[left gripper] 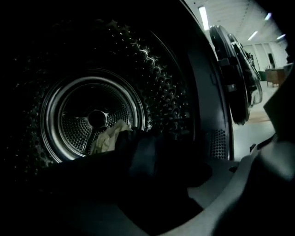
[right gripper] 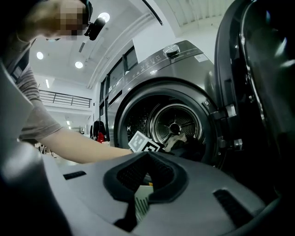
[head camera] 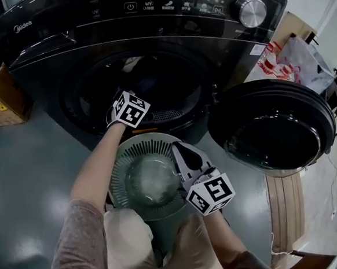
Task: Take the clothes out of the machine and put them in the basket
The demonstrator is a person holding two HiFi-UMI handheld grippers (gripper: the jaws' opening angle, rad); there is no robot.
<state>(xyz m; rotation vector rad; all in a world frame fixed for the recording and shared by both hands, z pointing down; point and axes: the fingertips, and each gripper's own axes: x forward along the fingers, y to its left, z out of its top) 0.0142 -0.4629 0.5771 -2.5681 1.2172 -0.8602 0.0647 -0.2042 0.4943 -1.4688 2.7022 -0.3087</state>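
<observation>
Reaching into the machine [head camera: 46, 59], left tool [head camera: 130, 108] gapes empty — right tool [head camera: 183, 153] clamps the basket [head camera: 120, 164] rim.

1. Machine [head camera: 45, 48]: dark casing, smooth and glossy.
2. Drum [left gripper: 156, 73]: bright metal, embossed and perforated.
3. Door [head camera: 272, 128]: dark, smooth, high gloss.
4. Basket [head camera: 122, 169]: pale green plastic, ribbed, matt.
5. Clothes [left gripper: 108, 138]: soft matt cloth, pale and dark.
6. Floor [head camera: 26, 165]: smooth grey, slight sheen.
</observation>
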